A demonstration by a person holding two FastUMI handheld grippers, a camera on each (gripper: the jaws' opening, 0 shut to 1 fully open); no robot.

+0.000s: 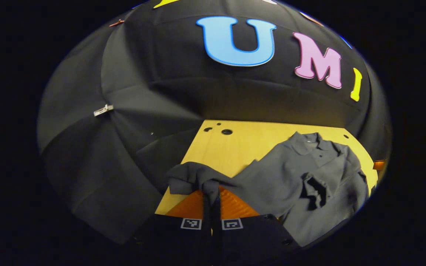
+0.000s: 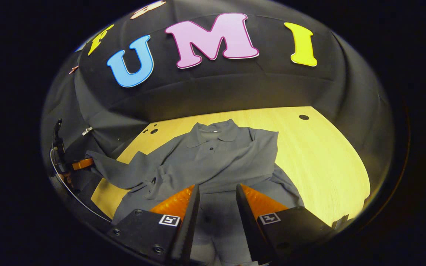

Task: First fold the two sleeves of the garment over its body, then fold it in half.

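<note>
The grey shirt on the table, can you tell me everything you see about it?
The grey shirt is a soft, cloth-looking polo with a collar and a dark button below it. It lies front up on the yellow wooden table, collar toward the booth wall, rumpled with many creases. One sleeve is already folded across its body. The other sleeve is pinched in the left hand-held gripper, stretched out past the table's edge. The right hand-held gripper hovers open over the lower part.

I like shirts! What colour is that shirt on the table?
The shirt is plain grey, with a collar. It shows best in the right gripper view.
</note>
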